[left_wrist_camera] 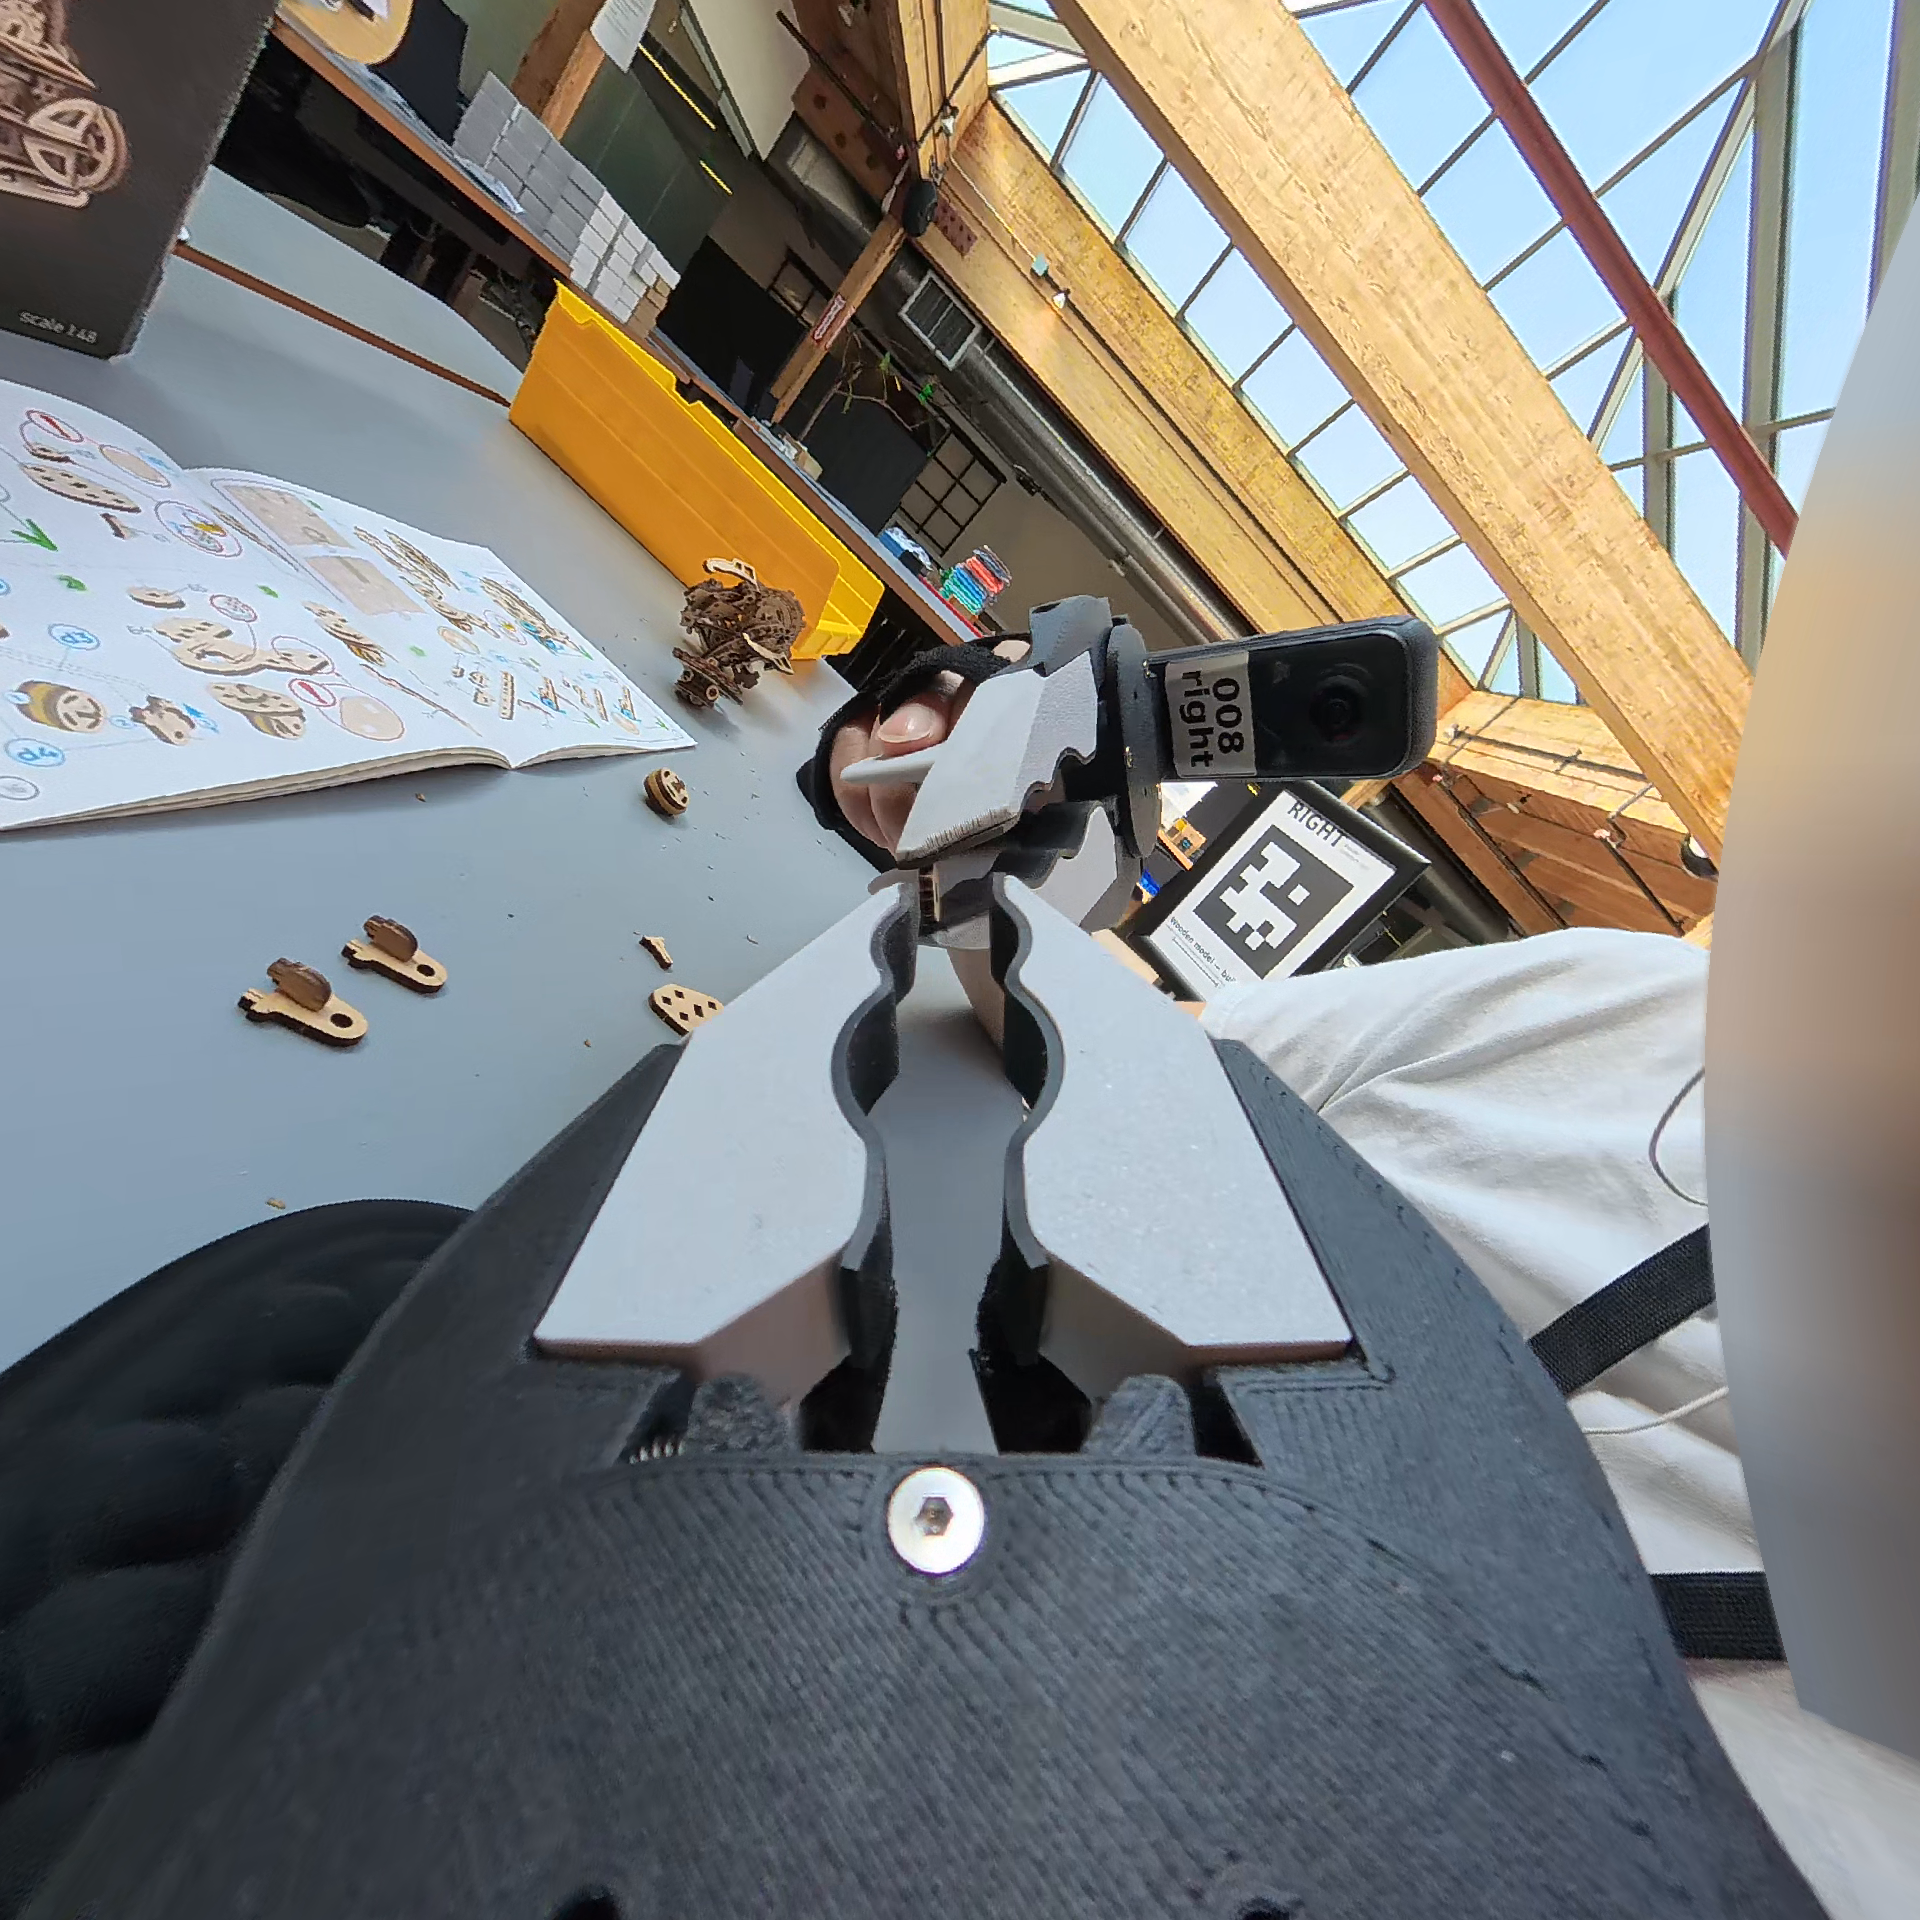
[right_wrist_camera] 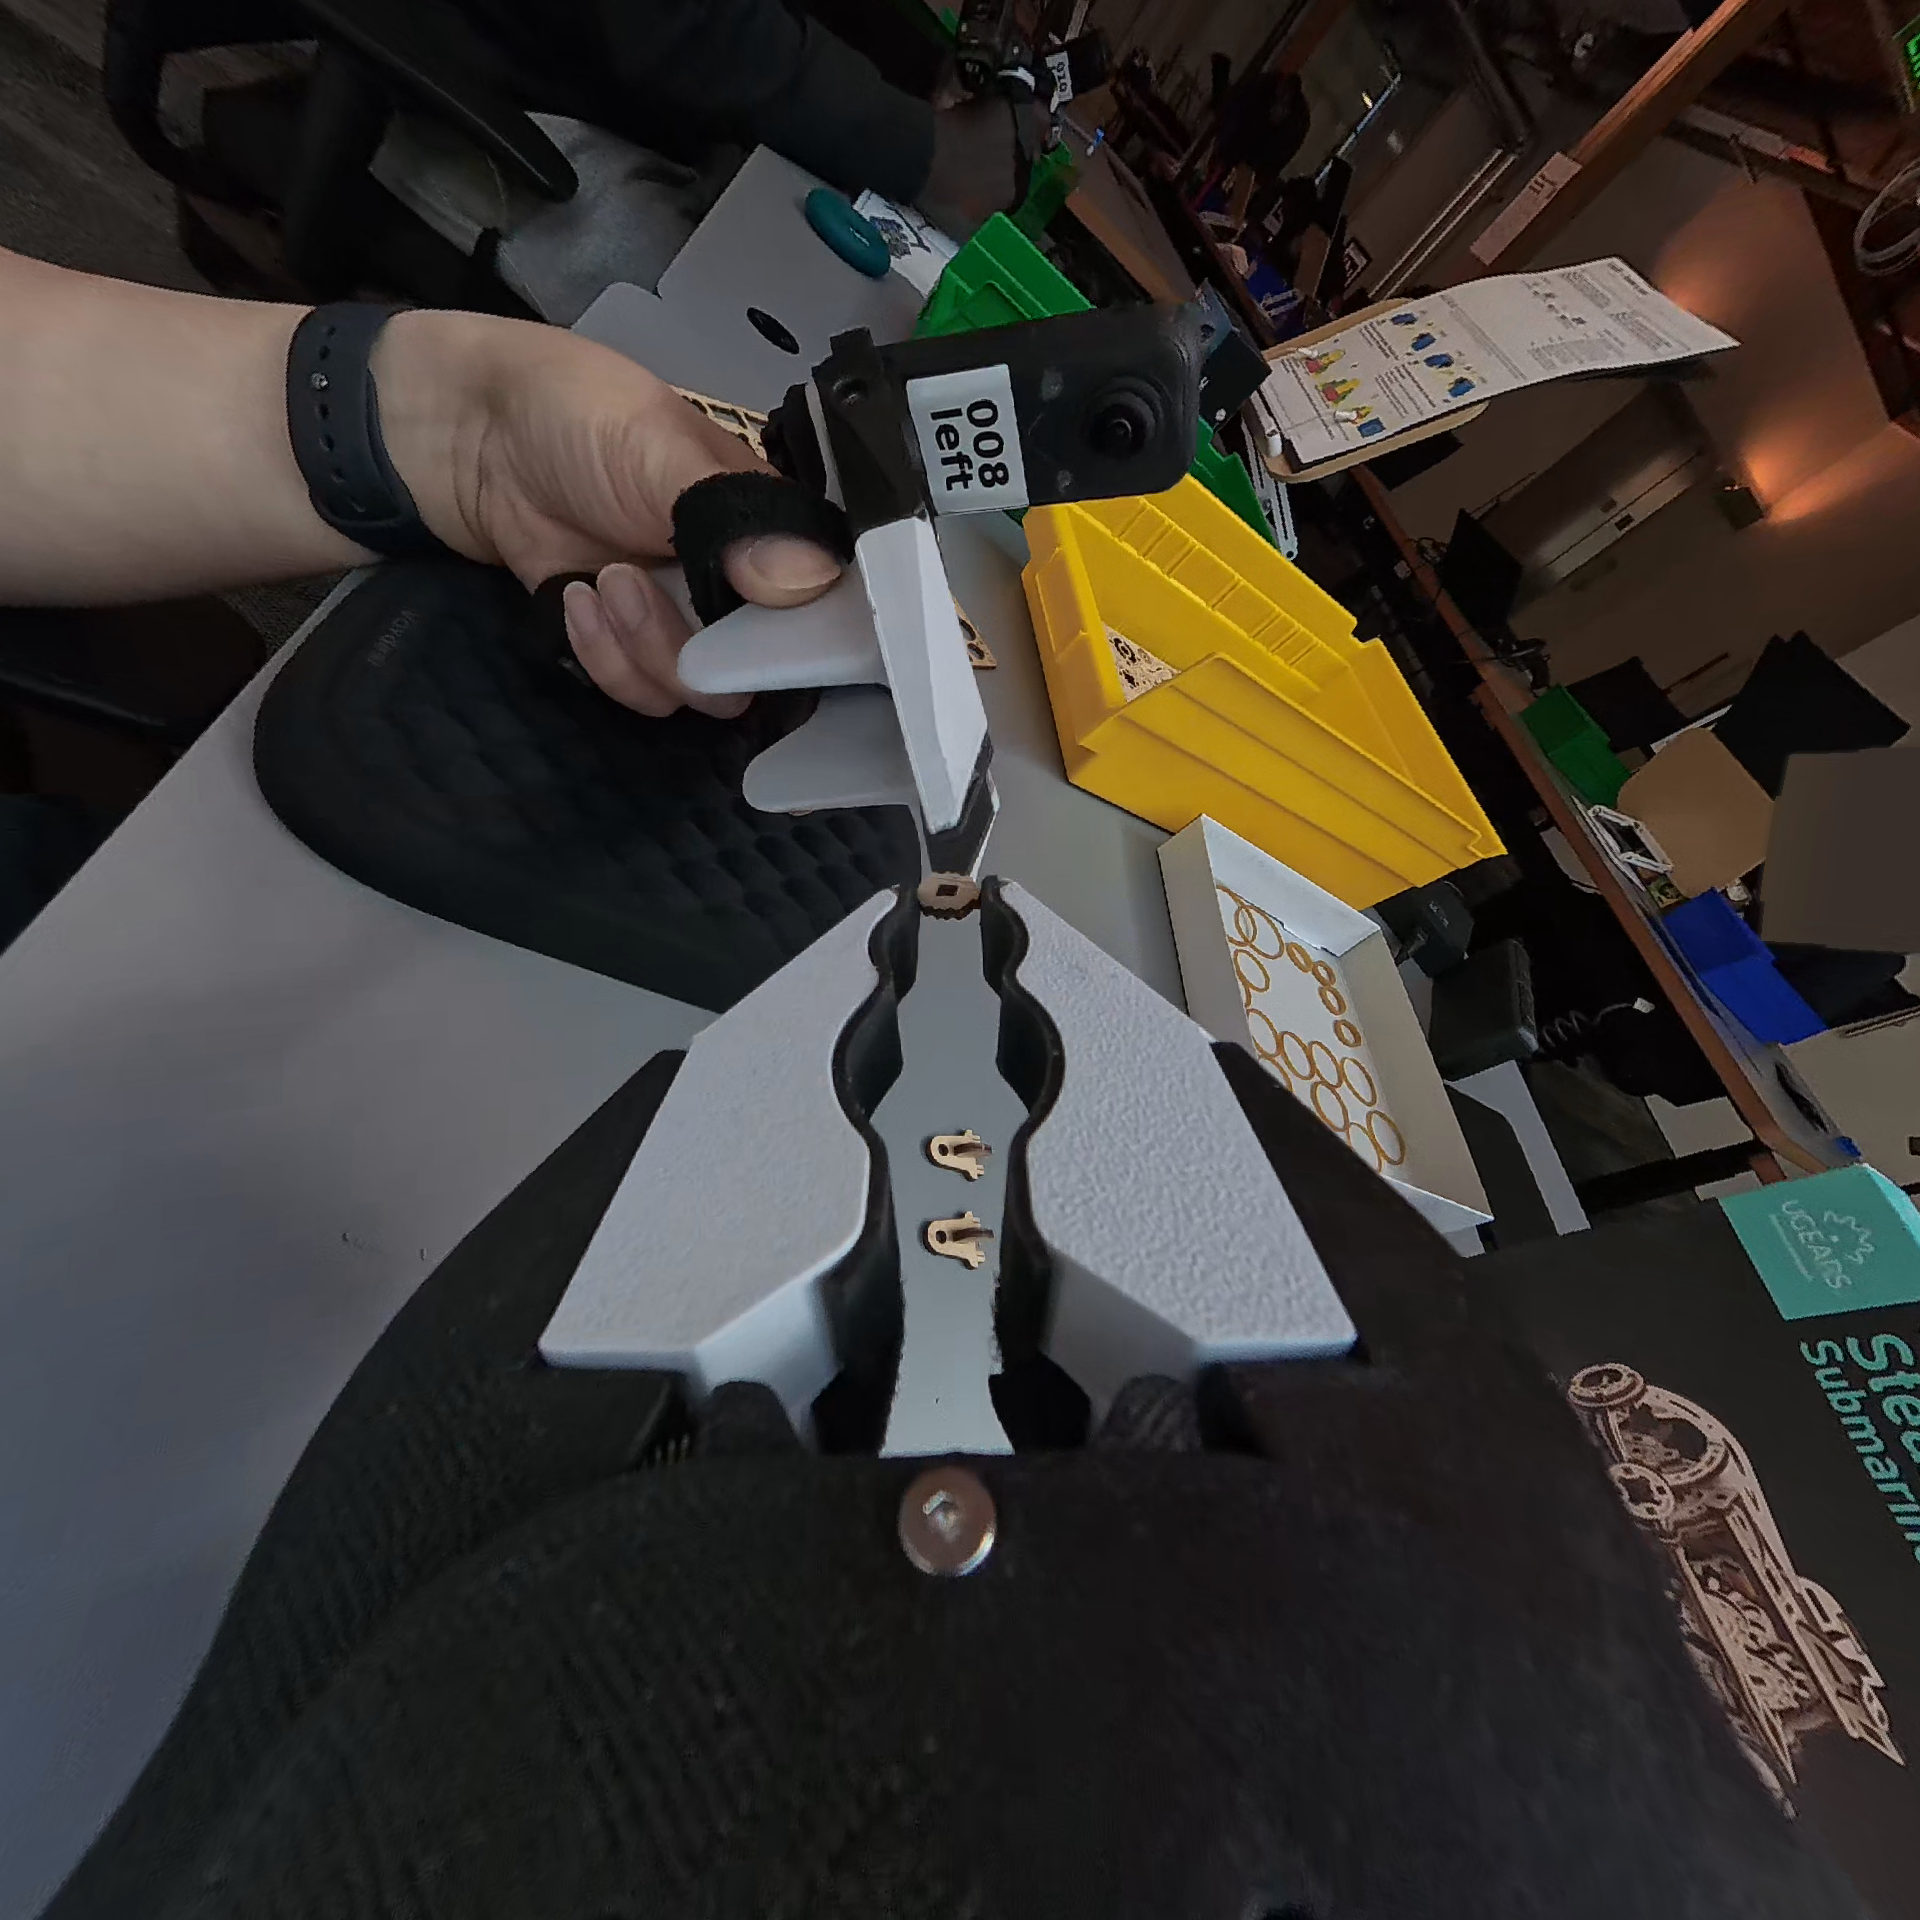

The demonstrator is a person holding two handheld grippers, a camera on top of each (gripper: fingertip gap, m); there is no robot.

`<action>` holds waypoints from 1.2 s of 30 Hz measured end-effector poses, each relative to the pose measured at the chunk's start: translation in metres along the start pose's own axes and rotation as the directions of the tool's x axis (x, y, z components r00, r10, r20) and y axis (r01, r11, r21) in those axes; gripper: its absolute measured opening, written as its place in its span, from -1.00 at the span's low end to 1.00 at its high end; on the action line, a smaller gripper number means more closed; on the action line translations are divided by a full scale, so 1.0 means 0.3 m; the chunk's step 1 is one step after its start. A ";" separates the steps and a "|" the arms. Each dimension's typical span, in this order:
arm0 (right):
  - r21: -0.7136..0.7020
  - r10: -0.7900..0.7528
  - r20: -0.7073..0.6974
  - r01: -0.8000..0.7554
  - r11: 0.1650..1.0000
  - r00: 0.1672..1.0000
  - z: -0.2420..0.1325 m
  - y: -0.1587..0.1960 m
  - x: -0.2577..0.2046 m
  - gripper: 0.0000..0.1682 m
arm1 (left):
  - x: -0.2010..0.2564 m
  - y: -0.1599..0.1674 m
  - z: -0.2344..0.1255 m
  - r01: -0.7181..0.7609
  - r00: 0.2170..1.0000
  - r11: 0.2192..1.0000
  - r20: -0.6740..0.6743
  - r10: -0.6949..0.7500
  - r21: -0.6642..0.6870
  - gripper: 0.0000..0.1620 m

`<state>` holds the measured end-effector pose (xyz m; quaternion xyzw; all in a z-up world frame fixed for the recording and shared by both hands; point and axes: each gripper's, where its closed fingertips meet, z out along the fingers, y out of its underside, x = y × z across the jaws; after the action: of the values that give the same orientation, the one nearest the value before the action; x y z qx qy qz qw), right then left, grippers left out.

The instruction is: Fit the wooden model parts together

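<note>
In the left wrist view, your left gripper is raised above the grey table, and its tips are closed on a small wooden part that you see edge-on. The right gripper meets it from above, tip against tip. The hold is only at the very ends of the fingers, so a sideways push from the other tool can turn the part or make it jump out.

On the table, two key-shaped pieces lie near the front edge, and a half-built wooden model stands beside the yellow bin, past the corner of the open instruction booklet. A dropped part could be lost among these loose pieces.

In the right wrist view, your right gripper is clenched on a small toothed piece with a square hole. The dark tip of the left gripper stands just over it. Whether the two parts already touch, I cannot tell. If the hole is not in line, pressing could break the thin wood.
</note>
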<state>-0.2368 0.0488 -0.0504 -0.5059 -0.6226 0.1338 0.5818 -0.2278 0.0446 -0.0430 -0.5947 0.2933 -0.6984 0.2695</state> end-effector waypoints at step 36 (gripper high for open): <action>-0.164 0.256 -0.039 -0.259 0.952 0.966 -0.055 -0.067 0.084 -0.86 | -0.002 -0.026 -0.020 0.005 1.000 0.999 0.004 -0.005 0.048 -0.75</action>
<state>-0.2275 0.0525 -0.0155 -0.6309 -0.5554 0.1515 0.5201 -0.2340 0.0508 -0.0385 -0.5903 0.2741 -0.7047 0.2826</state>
